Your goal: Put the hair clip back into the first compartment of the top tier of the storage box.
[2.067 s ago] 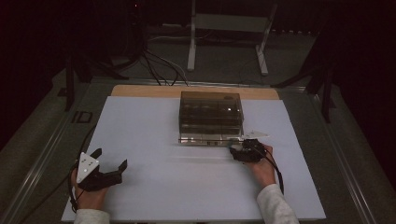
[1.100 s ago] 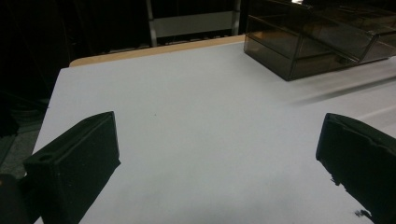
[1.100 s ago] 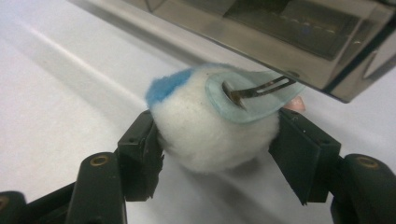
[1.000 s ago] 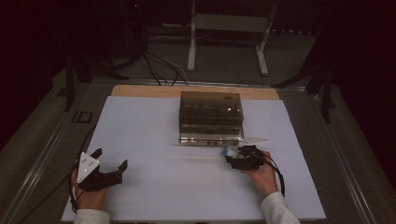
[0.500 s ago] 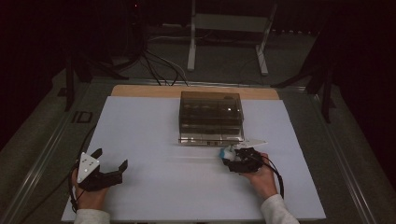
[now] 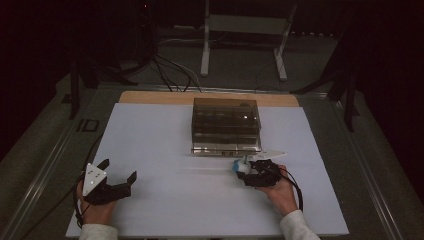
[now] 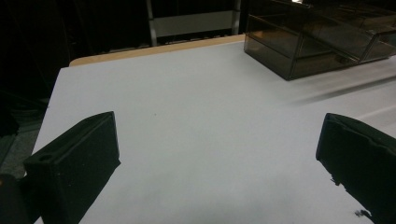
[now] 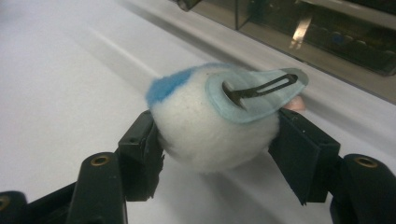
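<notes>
Clamped between the two black jaws of the right gripper (image 8: 215,140) sits a fluffy white pompom hair clip (image 8: 212,126), a round ball with a patch of blue fuzz on its upper left and a pale blue felt pad on top that carries a dark metal snap clip. The jaws stand about half open, yet their pads press into the fluff on both sides, so the softness of the ball is likely what sets that width; a tighter squeeze would only crush it. The clip side faces up and away from the pads, which keeps the hard metal out of the grip and leaves the yielding ball to take the pressure.

From the high view the right gripper (image 6: 256,173) holds the hair clip (image 6: 242,167) low over the white table cover (image 6: 165,130), just near of the smoky translucent drawer organiser (image 6: 226,125) that stands at the middle far part of the cover. Its bottom drawer (image 6: 227,150) looks slightly pulled towards the person, though the dim light makes that hard to confirm. Judging from how close the clip sits to that front, the work seems to concern this box, either stowing the clip or having drawn it out.

At the near left corner the left gripper (image 6: 112,186) rests with its jaws spread wide and nothing between them; in the left gripper view bare white cover (image 7: 196,140) lies between the pads, with the organiser (image 7: 322,42) at far right. It appears parked there to stay clear of the working hand.
</notes>
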Tool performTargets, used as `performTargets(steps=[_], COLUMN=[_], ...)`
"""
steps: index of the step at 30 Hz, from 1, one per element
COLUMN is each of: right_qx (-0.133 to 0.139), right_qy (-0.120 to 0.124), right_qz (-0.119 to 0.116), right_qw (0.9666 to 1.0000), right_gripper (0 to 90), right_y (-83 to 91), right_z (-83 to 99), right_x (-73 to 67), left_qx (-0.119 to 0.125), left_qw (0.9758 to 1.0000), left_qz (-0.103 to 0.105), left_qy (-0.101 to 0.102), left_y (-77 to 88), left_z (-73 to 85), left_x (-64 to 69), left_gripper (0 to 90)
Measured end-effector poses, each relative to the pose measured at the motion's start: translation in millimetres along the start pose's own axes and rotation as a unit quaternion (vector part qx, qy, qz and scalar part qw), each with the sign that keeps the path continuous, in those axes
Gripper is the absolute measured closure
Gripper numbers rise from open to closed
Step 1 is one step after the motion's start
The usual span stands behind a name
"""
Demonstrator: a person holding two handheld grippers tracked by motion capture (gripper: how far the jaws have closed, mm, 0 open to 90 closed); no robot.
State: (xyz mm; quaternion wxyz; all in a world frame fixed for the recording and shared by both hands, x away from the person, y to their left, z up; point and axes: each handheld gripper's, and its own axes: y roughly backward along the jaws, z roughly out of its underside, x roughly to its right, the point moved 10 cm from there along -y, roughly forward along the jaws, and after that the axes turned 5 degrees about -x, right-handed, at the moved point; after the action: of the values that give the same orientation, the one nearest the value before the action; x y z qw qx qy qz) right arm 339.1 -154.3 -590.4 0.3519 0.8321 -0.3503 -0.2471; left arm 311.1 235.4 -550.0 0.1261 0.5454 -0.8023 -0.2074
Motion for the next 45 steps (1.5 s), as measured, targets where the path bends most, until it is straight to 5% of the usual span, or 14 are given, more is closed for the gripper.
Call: performTargets(steps=[45], right_qx=[0.017], right_qy=[0.018], right_qz=[-0.042], right_qw=[0.9988], right_gripper=[37.2], right_y=[14.7], right_z=[-11.6], right_x=[-30.1], left_qx=[0.0], left_qw=[1.0], left_qz=[-0.002], left_qy=[0.0], left_y=[0.1], left_z=[0.1], left_x=[-0.4], left_gripper=[0.6])
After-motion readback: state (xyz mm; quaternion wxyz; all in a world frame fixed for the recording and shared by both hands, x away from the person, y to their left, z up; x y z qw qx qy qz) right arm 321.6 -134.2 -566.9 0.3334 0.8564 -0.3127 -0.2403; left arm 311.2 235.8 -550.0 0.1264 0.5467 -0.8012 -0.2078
